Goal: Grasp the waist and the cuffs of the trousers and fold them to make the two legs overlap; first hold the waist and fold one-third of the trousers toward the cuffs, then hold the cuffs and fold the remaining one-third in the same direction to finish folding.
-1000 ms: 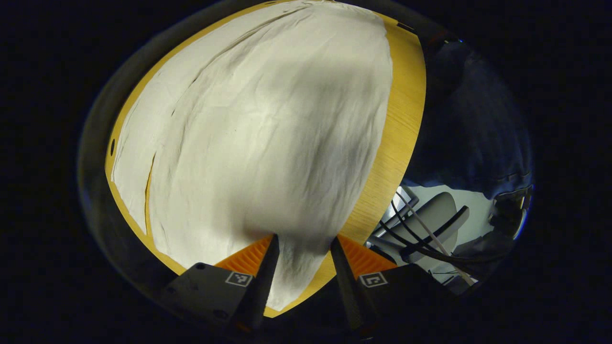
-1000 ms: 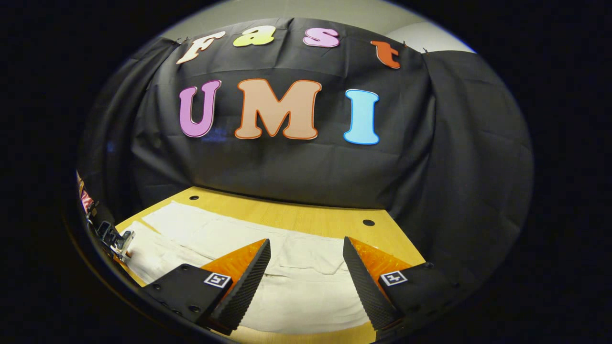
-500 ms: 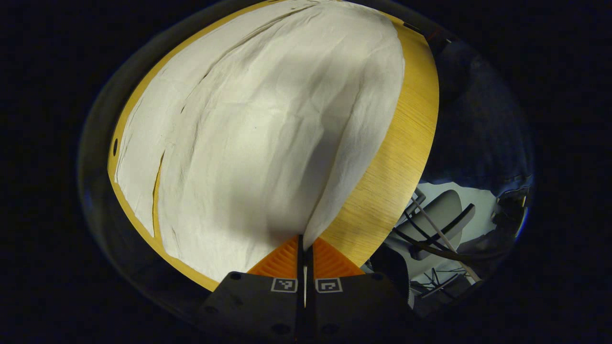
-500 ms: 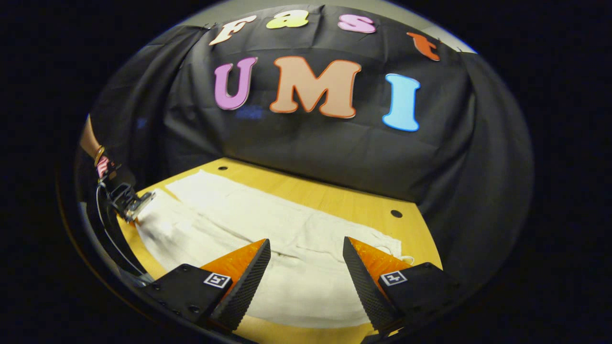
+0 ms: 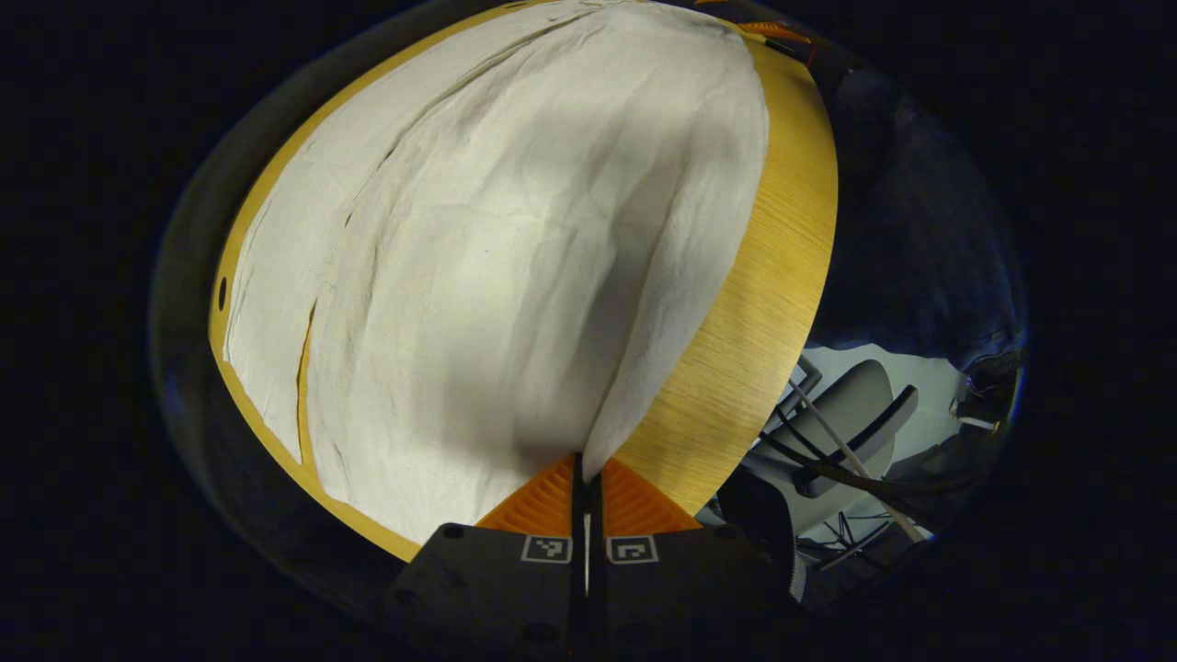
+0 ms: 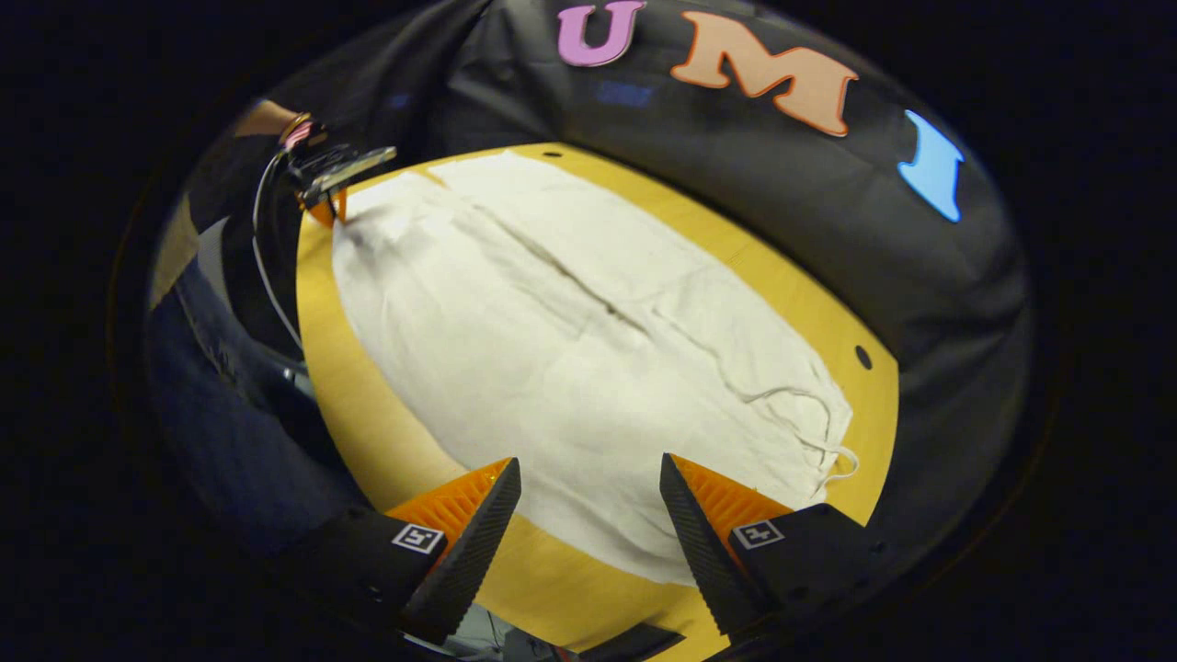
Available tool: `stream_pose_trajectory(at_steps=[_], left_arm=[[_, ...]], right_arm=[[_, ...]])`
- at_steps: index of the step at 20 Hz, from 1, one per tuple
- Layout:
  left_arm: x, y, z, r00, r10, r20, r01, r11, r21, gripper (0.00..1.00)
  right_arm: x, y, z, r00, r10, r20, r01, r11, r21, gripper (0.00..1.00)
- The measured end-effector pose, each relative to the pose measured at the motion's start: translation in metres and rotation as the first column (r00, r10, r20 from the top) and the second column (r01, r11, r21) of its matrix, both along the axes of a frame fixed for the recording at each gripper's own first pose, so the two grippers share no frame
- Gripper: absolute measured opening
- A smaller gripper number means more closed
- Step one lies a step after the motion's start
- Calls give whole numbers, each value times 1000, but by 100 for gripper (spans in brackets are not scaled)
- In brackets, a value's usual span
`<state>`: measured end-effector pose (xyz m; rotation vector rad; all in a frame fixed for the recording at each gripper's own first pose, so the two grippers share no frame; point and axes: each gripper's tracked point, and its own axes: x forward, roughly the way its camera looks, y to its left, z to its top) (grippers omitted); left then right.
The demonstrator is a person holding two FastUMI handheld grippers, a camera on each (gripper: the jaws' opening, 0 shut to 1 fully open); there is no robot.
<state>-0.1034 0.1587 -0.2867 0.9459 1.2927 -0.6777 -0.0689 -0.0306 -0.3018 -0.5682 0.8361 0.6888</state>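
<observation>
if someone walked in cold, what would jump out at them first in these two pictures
The big pale trousers spread flat across the yellow wooden table, legs side by side. In the left gripper view the left tongs are shut on the near edge of the cloth, pinching up a ridge. In the right gripper view the right tongs hang open over the waist end, where a drawstring trails.
</observation>
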Motion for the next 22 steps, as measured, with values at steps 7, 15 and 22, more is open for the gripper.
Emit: stream_pose_trajectory(at_steps=[7, 15, 22], left_arm=[[0, 1, 0, 1000, 7, -1, -7, 1000, 3, 0], [-1, 0, 0, 1000, 27, -5, -27, 1000, 0, 0], [-1, -3, 1, 999, 51, -13, -51, 999, -11, 0]], right_arm=[[-23, -40, -42, 975, 101, -198, -129, 983, -134, 98], [-28, -41, -55, 945, 117, -307, -171, 973, -154, 95], [-20, -51, -51, 956, 67, -287, -130, 970, -205, 45]])
